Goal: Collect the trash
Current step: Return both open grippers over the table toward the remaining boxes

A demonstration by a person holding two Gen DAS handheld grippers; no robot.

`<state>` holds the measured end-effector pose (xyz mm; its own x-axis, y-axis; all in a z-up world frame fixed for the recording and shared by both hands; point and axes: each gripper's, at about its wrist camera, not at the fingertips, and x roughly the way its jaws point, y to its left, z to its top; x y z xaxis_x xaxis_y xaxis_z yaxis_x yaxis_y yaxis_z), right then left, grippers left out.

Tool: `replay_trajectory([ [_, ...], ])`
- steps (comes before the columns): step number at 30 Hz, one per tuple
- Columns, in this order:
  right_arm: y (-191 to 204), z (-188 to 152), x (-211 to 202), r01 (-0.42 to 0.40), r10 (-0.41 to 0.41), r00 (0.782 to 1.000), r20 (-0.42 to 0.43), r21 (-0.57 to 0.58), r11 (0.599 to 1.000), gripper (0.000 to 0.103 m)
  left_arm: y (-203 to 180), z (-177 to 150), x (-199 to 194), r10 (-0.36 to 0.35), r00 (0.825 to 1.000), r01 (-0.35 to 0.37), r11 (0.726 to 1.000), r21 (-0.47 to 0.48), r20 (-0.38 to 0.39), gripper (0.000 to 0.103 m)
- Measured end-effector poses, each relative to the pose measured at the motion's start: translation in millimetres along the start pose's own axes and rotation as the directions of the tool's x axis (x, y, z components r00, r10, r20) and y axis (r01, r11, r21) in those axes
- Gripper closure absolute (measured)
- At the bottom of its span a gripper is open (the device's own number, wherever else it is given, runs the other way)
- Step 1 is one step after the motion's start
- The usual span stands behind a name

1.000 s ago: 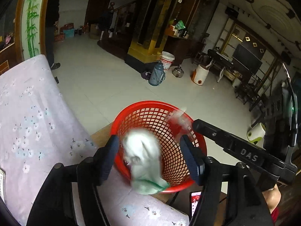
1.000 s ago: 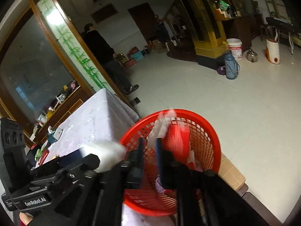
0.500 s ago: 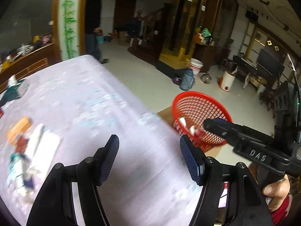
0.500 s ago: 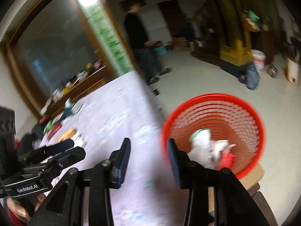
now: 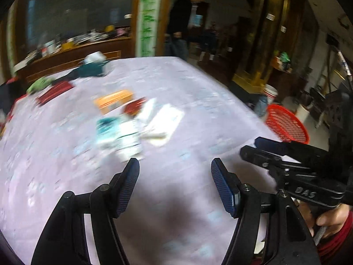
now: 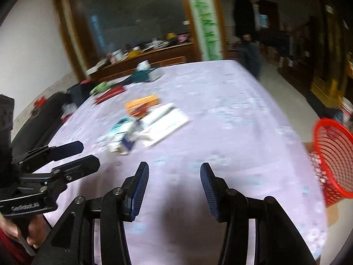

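My left gripper (image 5: 175, 165) is open and empty above the lilac floral tablecloth (image 5: 187, 101). Ahead of it lies a blurred heap of litter: a white and teal wrapper (image 5: 120, 133), flat white packets (image 5: 164, 119), a red wrapper (image 5: 134, 107) and an orange box (image 5: 113, 99). My right gripper (image 6: 174, 170) is open and empty too, with the same heap (image 6: 145, 123) in front and to its left. The red mesh basket (image 5: 285, 125) stands beyond the table's right edge; the right wrist view has the basket (image 6: 333, 156) at far right.
A teal tissue box (image 5: 92, 68), a green item (image 5: 38, 85) and a dark red packet (image 5: 55, 90) lie at the table's far left. A person in dark clothes (image 5: 186, 22) stands behind the table. A wooden sideboard (image 5: 70, 55) lines the back wall.
Both grippers let their trash fall into the red basket, then swung left over the table. The basket has slid to the right edge of both views and the litter heap has come into view.
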<state>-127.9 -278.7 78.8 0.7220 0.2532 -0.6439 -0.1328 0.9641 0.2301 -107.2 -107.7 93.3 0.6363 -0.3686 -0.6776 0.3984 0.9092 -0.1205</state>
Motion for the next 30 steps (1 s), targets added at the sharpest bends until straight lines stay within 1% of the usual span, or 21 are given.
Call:
replay_trajectory([
  [2, 16, -2, 8, -0.025, 0.025, 1.000, -0.009, -0.007, 1.000, 0.051, 26, -11, -10, 0.059, 0.998, -0.058, 0.998, -0.029, 0.013, 0.037],
  [3, 24, -5, 12, -0.034, 0.034, 0.999, -0.012, -0.006, 0.999, 0.051, 35, -14, -12, 0.072, 0.997, -0.071, 0.996, -0.045, 0.015, 0.037],
  [5, 36, -7, 21, -0.030, 0.030, 0.999, -0.023, -0.006, 1.000, 0.051, 57, -23, -17, 0.077, 0.997, -0.076, 0.993, -0.093, 0.005, 0.037],
  [8, 51, -10, 34, -0.034, 0.033, 0.998, -0.061, -0.014, 0.999, 0.051, 80, -35, -18, 0.089, 0.996, -0.089, 0.986, -0.143, -0.009, 0.037],
  [12, 62, -15, 46, -0.060, 0.056, 0.991, -0.119, -0.029, 0.998, 0.051, 96, -45, -15, 0.093, 0.995, -0.095, 0.980, -0.175, -0.023, 0.037],
  [16, 73, -16, 54, -0.037, 0.026, 0.989, -0.144, -0.074, 0.997, 0.051, 100, -50, -11, 0.083, 0.996, -0.087, 0.978, -0.191, -0.029, 0.037],
  [22, 78, -16, 58, -0.043, 0.030, 0.986, -0.162, -0.078, 0.996, 0.051, 103, -52, -5, 0.077, 0.996, -0.084, 0.977, -0.194, -0.041, 0.037],
  [30, 79, -17, 58, -0.048, 0.033, 0.986, -0.164, -0.086, 0.995, 0.051, 105, -53, -1, 0.078, 0.996, -0.086, 0.976, -0.199, -0.049, 0.037],
])
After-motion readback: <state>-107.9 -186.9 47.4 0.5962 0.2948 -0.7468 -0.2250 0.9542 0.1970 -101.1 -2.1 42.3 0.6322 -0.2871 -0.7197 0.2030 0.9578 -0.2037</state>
